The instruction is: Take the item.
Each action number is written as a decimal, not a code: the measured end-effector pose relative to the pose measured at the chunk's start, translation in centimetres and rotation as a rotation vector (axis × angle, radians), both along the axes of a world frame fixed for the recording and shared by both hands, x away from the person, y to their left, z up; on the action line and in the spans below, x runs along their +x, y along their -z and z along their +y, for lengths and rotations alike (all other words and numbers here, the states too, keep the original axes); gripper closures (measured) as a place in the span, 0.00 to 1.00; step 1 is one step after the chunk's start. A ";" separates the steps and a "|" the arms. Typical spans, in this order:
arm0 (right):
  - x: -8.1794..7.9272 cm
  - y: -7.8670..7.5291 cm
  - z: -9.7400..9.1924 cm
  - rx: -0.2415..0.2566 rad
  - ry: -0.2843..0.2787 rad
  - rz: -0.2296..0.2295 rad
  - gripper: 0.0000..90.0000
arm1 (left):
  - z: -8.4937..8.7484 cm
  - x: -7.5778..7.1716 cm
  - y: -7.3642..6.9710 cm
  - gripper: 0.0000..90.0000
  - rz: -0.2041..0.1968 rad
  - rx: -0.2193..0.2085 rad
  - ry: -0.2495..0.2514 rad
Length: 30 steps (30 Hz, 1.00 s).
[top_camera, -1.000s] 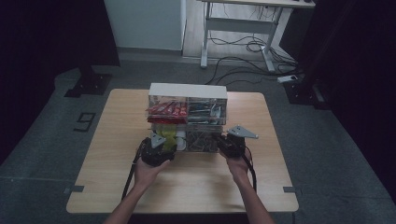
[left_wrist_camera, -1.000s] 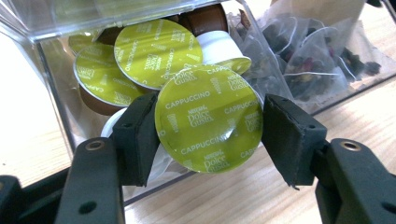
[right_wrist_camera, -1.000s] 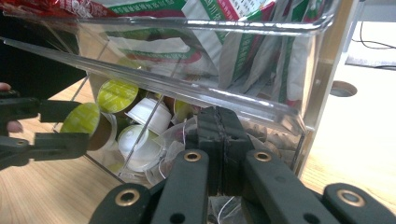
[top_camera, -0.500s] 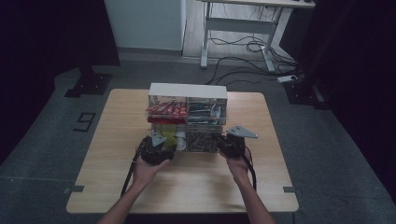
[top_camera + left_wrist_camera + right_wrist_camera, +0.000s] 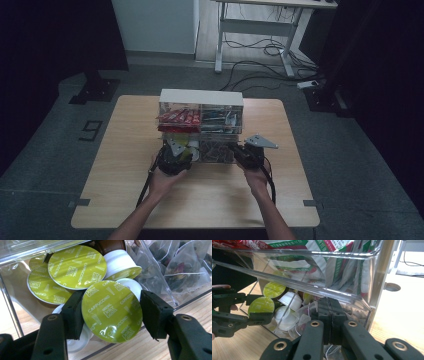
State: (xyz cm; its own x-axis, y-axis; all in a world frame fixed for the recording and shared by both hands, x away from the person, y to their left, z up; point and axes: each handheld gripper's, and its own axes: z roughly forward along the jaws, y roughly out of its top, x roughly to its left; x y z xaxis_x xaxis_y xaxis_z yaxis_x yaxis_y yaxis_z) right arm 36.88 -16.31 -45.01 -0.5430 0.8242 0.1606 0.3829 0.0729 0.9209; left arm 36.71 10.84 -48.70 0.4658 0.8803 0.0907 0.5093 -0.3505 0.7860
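A clear acrylic organizer (image 5: 201,97) stands mid-table, with its lower bins open toward me. My left gripper (image 5: 111,315) is shut on a green-lidded cappuccino capsule (image 5: 112,307) at the mouth of the lower left bin. Its jaws have just been closing with that capsule between them. More capsules (image 5: 77,267) lie behind it. From the right gripper view, the left gripper (image 5: 260,311) and its capsule (image 5: 261,305) appear at the left. My right gripper (image 5: 329,307) is shut, pads together, against the front of the tea-bag bin (image 5: 304,322). I cannot tell whether anything thin is pinched.
Mesh tea bags (image 5: 185,270) fill the bin to the right of the capsules. Red packets (image 5: 177,117) and green-and-white sachets (image 5: 342,267) sit in the upper shelf, which overhangs both grippers. Bare wood table (image 5: 210,200) lies in front of the organizer.
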 end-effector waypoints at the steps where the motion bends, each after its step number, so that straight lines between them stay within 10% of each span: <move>1: 0.0 0.0 0.0 0.002 0.000 0.000 0.99 | 0.0 0.0 0.0 0.45 0.000 -0.002 -0.001; 30: 0.1 0.0 0.0 0.004 0.008 0.002 0.99 | 1.9 -2.3 -2.4 0.45 -0.041 -0.113 0.026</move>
